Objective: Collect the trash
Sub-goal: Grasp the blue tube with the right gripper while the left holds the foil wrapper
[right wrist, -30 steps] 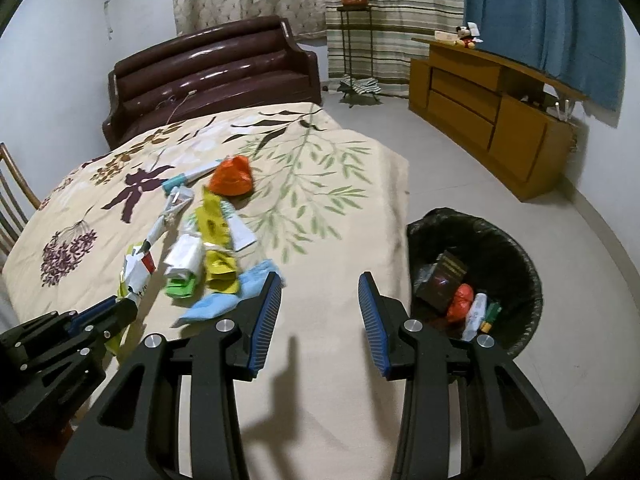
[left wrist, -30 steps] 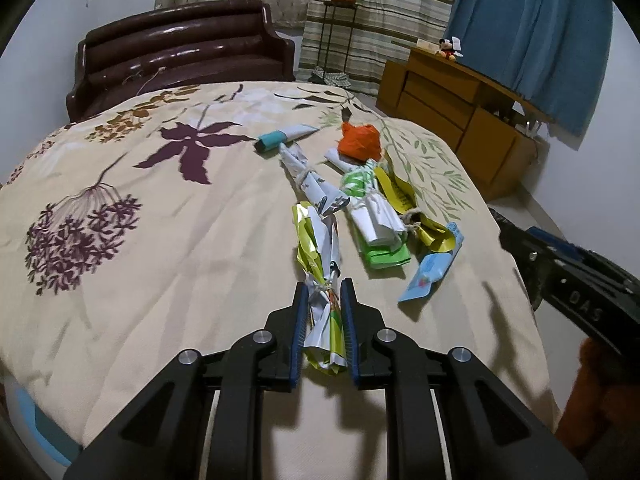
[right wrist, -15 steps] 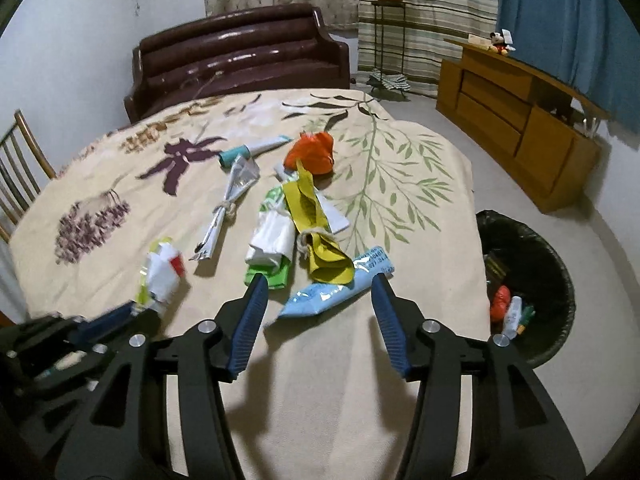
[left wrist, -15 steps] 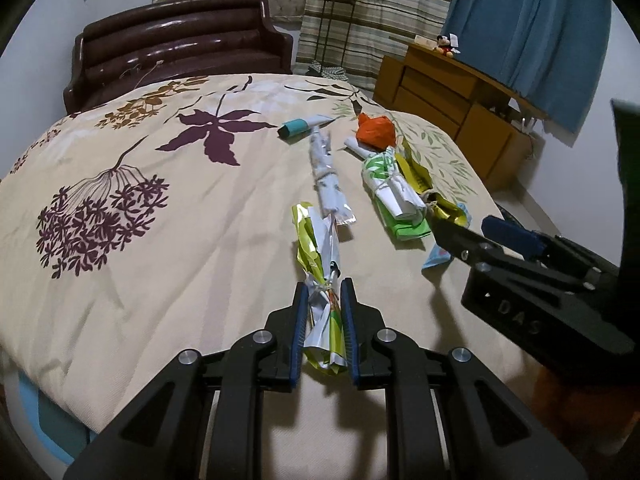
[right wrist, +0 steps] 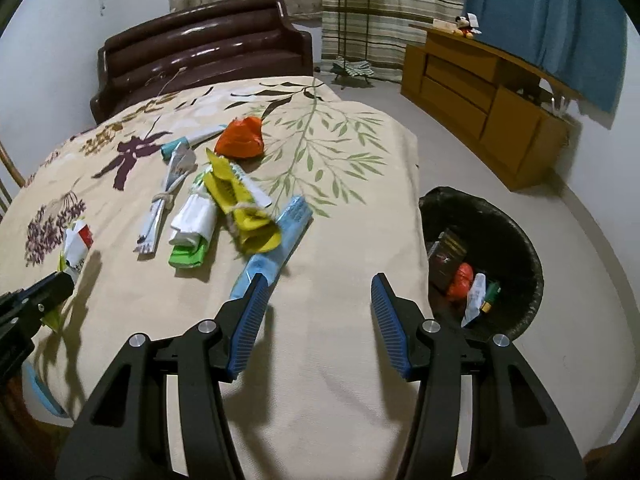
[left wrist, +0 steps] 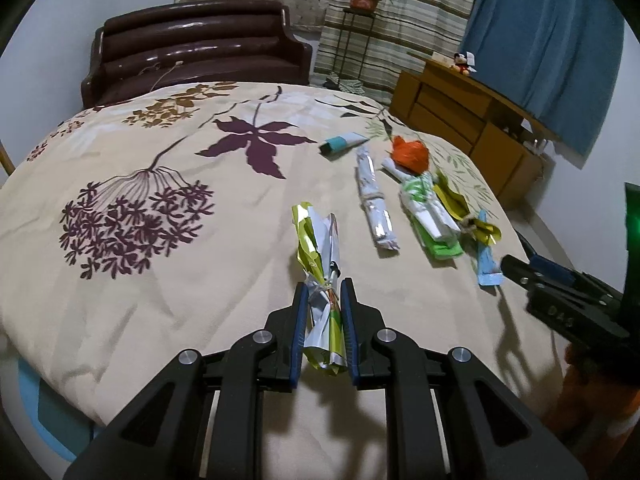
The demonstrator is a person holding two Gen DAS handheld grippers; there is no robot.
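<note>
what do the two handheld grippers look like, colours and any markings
Both the left gripper and right gripper have matte black angular plastic frames with cut-out openings, round silver screws at the pivots, and ribbed blue pads lining the fingers. The right gripper's side carries faint embossed lettering, too blurred to read.

Legible markings: one only. Embossed characters on the black plastic body of the right gripper [left wrist: 560,312], seen at the right edge of the left wrist view, read roughly "DAS"; the glyphs are small and uncertain. Printing on the crumpled wrappers along the right edge of the floral bedspread [right wrist: 340,380] is too blurred to read.
</note>
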